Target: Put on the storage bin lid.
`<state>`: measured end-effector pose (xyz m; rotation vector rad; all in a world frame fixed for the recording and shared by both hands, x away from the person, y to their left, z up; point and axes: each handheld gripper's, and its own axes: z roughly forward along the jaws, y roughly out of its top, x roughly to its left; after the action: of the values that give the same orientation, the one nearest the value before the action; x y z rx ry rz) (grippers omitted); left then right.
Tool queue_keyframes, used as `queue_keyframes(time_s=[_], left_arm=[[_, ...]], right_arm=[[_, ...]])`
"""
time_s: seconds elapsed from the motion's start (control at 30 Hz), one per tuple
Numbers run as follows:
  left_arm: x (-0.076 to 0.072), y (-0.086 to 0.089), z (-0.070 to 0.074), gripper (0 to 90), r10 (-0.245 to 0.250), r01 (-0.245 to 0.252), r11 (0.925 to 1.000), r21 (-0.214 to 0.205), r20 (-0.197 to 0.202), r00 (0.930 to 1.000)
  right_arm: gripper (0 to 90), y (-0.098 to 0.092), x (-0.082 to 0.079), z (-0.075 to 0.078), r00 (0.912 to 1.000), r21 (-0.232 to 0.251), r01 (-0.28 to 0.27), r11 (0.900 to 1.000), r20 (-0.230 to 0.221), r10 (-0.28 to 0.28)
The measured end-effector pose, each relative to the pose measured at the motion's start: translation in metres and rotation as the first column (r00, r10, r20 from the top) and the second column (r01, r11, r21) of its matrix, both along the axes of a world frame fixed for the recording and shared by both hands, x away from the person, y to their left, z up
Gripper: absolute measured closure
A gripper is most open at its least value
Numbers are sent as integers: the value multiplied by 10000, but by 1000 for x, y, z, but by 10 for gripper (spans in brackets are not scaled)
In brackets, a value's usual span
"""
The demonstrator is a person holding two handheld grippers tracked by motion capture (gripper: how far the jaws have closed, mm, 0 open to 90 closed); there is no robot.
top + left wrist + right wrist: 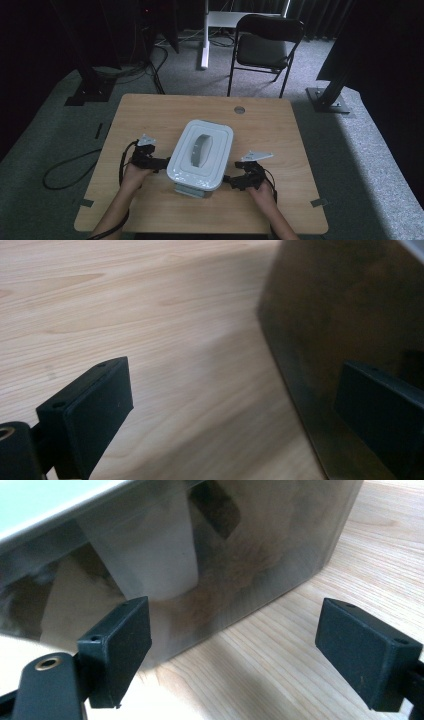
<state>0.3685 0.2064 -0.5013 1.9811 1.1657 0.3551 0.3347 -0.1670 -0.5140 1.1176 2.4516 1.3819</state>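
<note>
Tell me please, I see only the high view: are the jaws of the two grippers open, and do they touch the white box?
Observer: In the left gripper view the left gripper stands open, with bare table between its jaws.
Operator: Does it touch the box?
Observer: One jaw lies in front of the dark shiny wall of the box; I cannot tell if it touches.
Operator: And the right one?
Observer: The right gripper is open too, and the wall of the box stands behind the jaws, not between them.
Operator: What does the wall look like?
Observer: Under the white lid the wall is reflective, like metal.
</note>
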Motion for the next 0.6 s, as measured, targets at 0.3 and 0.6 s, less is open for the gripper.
queue_keyframes(time_s=[0.3,0.6], left_arm=[[-15,-31,0,37,-740,738,9971,199,118,9972],[-20,-40,-2,33,-791,787,9968,162,192,9967]], right_arm=[[140,-24,-2,-4,9988,-10,475,9989,-78,-475],[140,-38,0,-2,9966,-137,829,9965,33,-829]])
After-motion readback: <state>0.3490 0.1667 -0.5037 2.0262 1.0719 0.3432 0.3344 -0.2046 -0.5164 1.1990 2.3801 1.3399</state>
